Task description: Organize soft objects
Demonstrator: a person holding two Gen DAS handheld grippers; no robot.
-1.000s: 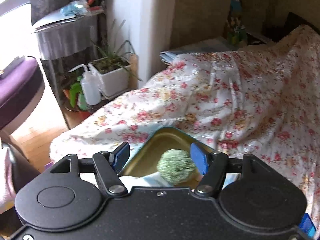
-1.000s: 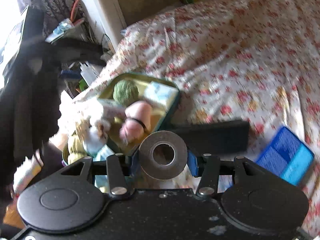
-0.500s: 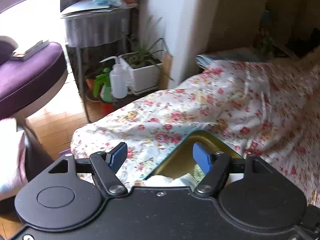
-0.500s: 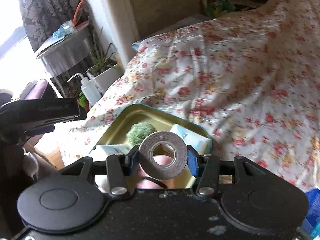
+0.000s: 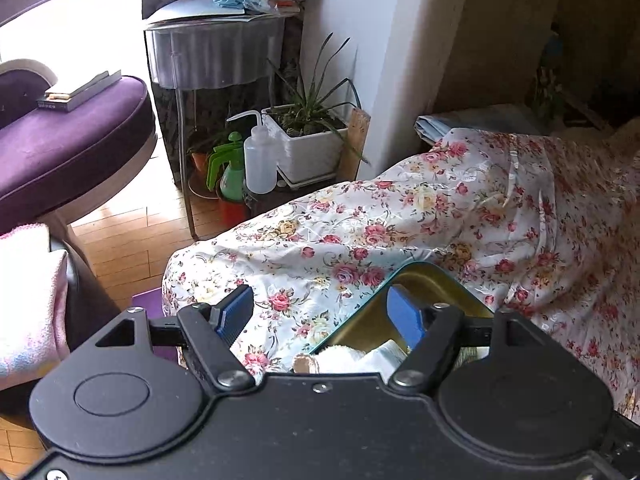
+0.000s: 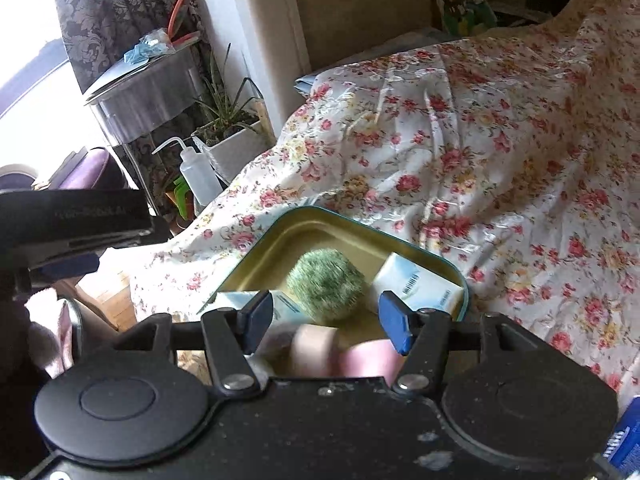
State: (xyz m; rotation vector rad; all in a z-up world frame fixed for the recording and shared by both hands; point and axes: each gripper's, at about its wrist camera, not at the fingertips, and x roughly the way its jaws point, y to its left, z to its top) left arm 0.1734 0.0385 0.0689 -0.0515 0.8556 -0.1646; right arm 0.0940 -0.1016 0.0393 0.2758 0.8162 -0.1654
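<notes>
An open golden tin [image 6: 320, 210] with a teal rim lies on the flowered bed cover [image 6: 480, 152]. Inside it are a fuzzy green ball [image 6: 326, 284], two pale tissue packs [image 6: 416, 284] and a pink soft thing [image 6: 368, 360]. My right gripper [image 6: 326, 316] hovers over the tin's near end, its jaws opening. A blurred pale roll [image 6: 314, 350] sits loose below them, touching neither pad. My left gripper [image 5: 320, 308] hangs over the tin's left rim [image 5: 424, 266], jaws opening with nothing between them. A white soft thing [image 5: 340, 356] shows just under it.
Beside the bed's corner stand a white planter [image 5: 304, 148], a squeeze bottle [image 5: 260, 160] and a green sprayer [image 5: 228, 172] by a metal side table [image 5: 212, 56]. A purple chair [image 5: 60, 148] is at left. A blue pack [image 6: 624, 440] lies at the right.
My right gripper came over the tin and let go of the grey tape roll, its jaws spreading. My left gripper swung left off the green ball and its jaws widened.
</notes>
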